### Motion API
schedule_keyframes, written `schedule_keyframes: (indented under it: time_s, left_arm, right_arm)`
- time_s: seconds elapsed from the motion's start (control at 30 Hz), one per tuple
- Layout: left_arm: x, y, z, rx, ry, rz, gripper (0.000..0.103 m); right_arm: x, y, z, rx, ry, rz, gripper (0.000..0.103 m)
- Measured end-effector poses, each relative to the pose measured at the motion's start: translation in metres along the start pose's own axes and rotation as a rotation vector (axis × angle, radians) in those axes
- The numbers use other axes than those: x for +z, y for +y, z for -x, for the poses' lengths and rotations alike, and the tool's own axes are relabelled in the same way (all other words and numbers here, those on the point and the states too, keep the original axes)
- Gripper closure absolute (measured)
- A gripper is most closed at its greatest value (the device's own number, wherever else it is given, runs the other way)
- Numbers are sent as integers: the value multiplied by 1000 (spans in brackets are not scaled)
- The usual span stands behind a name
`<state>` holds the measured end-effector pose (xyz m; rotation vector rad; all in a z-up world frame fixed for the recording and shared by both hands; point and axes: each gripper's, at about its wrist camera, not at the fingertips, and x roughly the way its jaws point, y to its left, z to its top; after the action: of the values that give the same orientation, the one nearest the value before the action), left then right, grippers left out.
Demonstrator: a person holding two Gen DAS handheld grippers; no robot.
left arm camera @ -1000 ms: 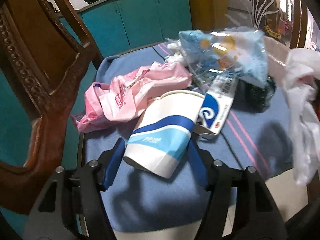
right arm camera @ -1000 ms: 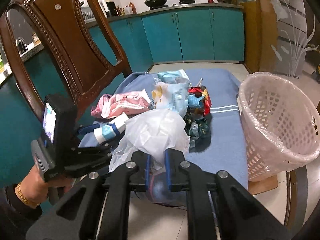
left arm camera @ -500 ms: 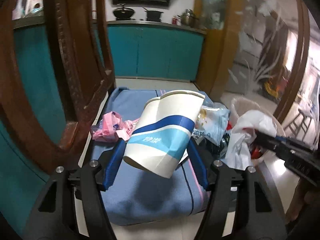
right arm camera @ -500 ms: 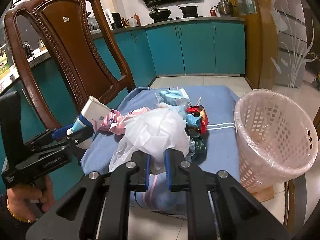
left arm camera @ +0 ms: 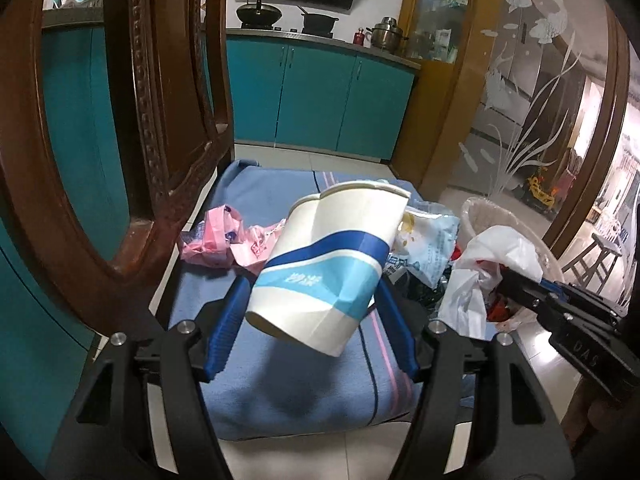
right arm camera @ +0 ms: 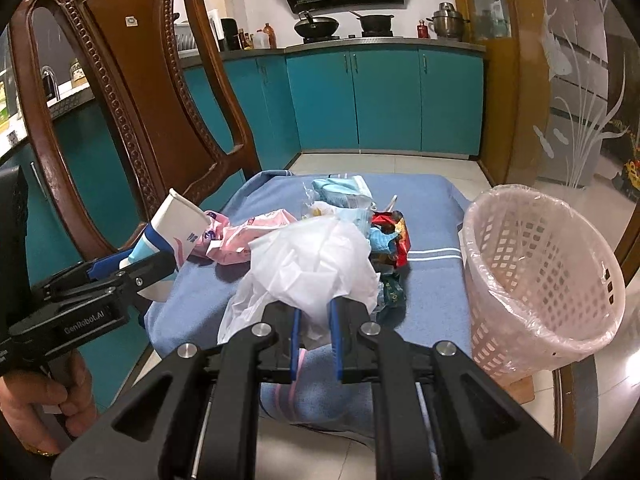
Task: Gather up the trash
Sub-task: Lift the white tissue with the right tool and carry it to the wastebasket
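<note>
My left gripper (left arm camera: 312, 292) is shut on a dented white paper cup (left arm camera: 328, 264) with blue bands, held tilted in the air above the blue cloth (left arm camera: 280, 380). The right wrist view shows that cup (right arm camera: 176, 224) and the left gripper (right arm camera: 132, 268) at the left, in a person's hand (right arm camera: 52, 400). My right gripper (right arm camera: 315, 308) is shut on a crumpled white plastic bag (right arm camera: 312, 260), held over the cloth's near edge. From the left wrist that bag (left arm camera: 488, 256) and the right gripper (left arm camera: 516, 284) appear at the right. A pink lined basket (right arm camera: 540, 272) stands open to the right.
Loose trash lies on the cloth (right arm camera: 432, 208): a pink wrapper (right arm camera: 248, 236), light blue packets (right arm camera: 340, 192), a red wrapper (right arm camera: 390, 228). A carved wooden chair back (right arm camera: 132, 92) rises at the left. Teal kitchen cabinets (right arm camera: 384, 104) stand behind; pale tile floor surrounds the cloth.
My left gripper has lifted the paper cup off the cloth and rolled upright, away from the pink wrapper. The right gripper with the white bag has barely moved.
</note>
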<state>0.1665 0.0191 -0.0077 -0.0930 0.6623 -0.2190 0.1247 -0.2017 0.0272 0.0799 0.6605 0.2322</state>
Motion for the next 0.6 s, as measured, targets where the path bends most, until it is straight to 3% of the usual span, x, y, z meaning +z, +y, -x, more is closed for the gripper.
schedule_keyframes:
  time_s: [0.6]
  left_arm:
    - [-1, 0, -5, 48, 15, -30, 38]
  right_arm:
    - [0, -1, -3, 0, 10, 1, 90]
